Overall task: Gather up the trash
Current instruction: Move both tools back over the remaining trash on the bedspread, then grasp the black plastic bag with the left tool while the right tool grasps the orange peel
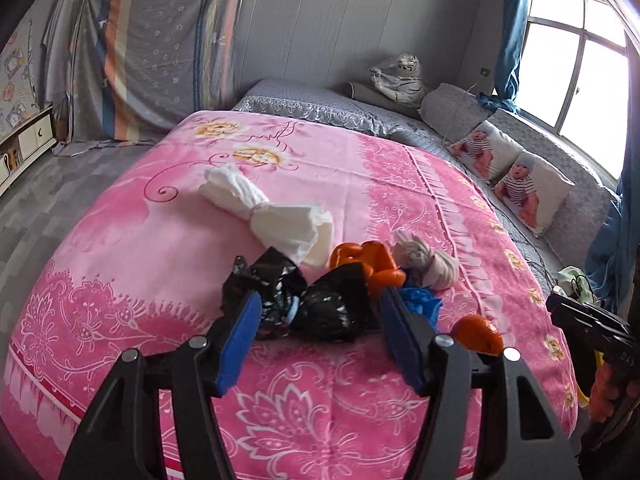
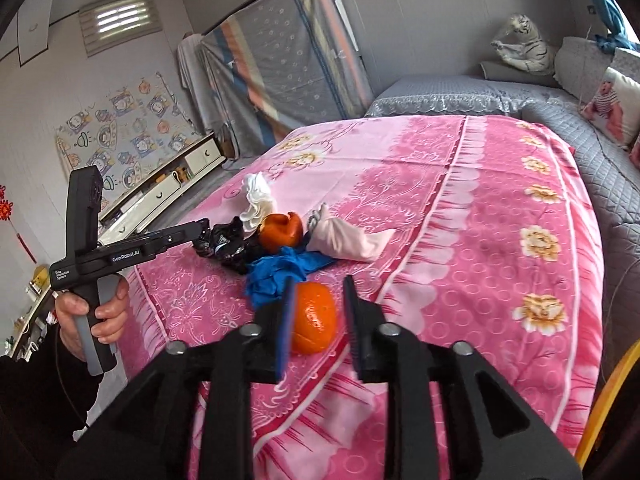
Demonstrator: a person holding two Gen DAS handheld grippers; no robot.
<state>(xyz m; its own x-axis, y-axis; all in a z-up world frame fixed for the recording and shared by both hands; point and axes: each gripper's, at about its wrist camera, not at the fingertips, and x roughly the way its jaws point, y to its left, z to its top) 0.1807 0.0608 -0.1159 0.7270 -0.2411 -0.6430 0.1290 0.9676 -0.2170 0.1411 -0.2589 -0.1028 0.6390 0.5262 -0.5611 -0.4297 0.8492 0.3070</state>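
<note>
Trash lies in a heap on the pink blanket point(image 1: 140, 264). My left gripper point(image 1: 320, 320) is open, its blue pads on either side of a crumpled black plastic bag point(image 1: 324, 308). Behind the bag lie a white tissue bundle point(image 1: 268, 212), an orange peel point(image 1: 366, 260), a pale pink wad point(image 1: 428, 264) and a blue glove point(image 1: 420, 302). My right gripper point(image 2: 320, 312) is open around a second orange peel point(image 2: 314, 320); a gap shows beside its right finger. In the right wrist view a hand holds the left gripper point(image 2: 202, 226), with its tip at the black bag point(image 2: 226, 242).
The bed carries a grey quilt point(image 1: 320, 100), baby-print pillows point(image 1: 500, 168) and a tiger plush point(image 1: 400, 76) at its far side. A low cabinet point(image 2: 180, 176) stands along the left wall across the floor. A yellow rim point(image 2: 612, 380) shows at the lower right.
</note>
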